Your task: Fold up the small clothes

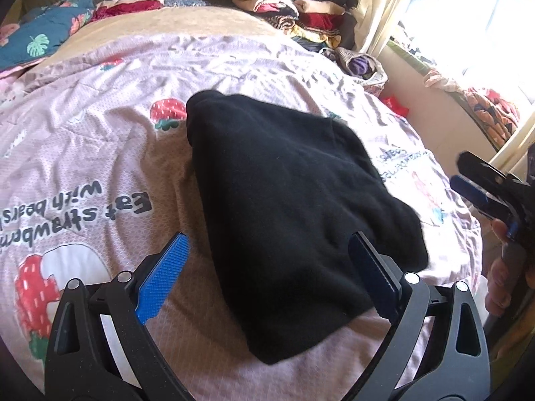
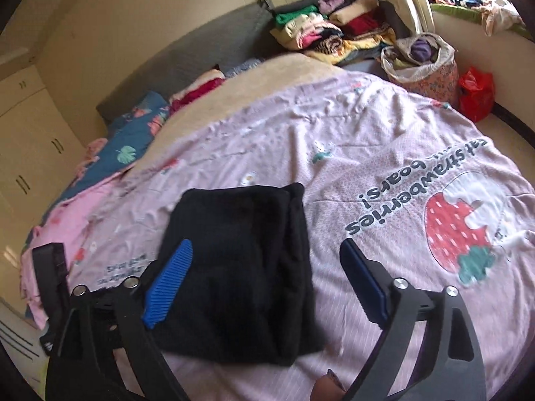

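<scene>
A black garment (image 1: 287, 207) lies folded into a compact shape on the pink strawberry-print bed cover (image 1: 100, 153). My left gripper (image 1: 267, 267) is open and empty, hovering over its near part. The right gripper (image 1: 481, 183) shows at the right edge of the left wrist view, off the garment. In the right wrist view the same black garment (image 2: 240, 267) lies in front of my right gripper (image 2: 267, 277), which is open and empty above its near right edge. The bed cover (image 2: 384, 153) spreads around it.
Stacks of folded clothes (image 1: 291, 6) (image 2: 321, 30) sit at the head of the bed. A bag of clothes (image 2: 421, 63) and a red bag (image 2: 474, 93) stand by the window wall. Blue floral bedding (image 1: 36, 36) (image 2: 133, 140) lies at the left.
</scene>
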A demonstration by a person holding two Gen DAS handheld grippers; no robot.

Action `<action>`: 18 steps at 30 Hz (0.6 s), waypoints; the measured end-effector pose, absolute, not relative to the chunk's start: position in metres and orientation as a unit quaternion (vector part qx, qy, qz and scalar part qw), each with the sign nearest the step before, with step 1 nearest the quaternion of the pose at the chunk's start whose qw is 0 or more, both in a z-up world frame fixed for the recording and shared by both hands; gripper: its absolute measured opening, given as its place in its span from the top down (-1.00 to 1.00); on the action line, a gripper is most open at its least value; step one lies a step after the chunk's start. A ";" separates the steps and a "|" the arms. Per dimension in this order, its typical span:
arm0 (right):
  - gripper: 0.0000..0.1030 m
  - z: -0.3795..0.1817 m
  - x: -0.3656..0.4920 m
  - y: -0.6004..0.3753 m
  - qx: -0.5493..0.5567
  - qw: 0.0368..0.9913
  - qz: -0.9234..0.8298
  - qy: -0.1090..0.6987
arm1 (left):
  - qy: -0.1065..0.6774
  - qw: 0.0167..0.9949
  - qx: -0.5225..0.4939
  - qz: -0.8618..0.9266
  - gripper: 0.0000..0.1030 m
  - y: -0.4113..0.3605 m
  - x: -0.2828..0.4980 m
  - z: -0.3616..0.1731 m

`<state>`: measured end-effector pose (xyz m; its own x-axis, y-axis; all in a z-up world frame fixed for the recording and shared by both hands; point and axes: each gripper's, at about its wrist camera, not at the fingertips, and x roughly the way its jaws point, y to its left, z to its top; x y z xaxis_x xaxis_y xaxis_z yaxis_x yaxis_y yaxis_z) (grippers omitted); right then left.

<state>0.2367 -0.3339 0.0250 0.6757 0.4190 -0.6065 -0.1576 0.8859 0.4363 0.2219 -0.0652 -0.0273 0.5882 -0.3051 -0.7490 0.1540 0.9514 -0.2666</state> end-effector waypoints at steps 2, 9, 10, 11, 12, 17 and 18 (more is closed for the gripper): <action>-0.82 0.033 0.225 -0.334 0.175 0.901 0.163 0.363 | 0.428 0.890 -0.086 -0.130 -0.74 -0.065 0.215 -0.020; -0.82 0.053 0.189 -0.330 0.159 0.909 0.159 0.351 | 0.411 0.898 -0.082 -0.132 -0.82 -0.066 0.196 -0.001; -0.82 0.055 0.184 -0.329 0.160 0.908 0.161 0.351 | 0.408 0.900 -0.082 -0.133 -0.82 -0.066 0.192 0.002; -0.83 0.056 0.179 -0.329 0.160 0.908 0.164 0.351 | 0.406 0.900 -0.081 -0.134 -0.82 -0.066 0.189 0.005; -0.87 0.058 0.174 -0.328 0.160 0.907 0.167 0.351 | 0.403 0.901 -0.081 -0.137 -0.82 -0.066 0.185 0.008; -0.90 0.066 0.147 -0.323 0.162 0.907 0.172 0.347 | 0.389 0.907 -0.076 -0.143 -0.82 -0.066 0.166 0.022; -0.90 0.068 0.141 -0.321 0.161 0.908 0.175 0.345 | 0.388 0.907 -0.076 -0.144 -0.82 -0.066 0.163 0.024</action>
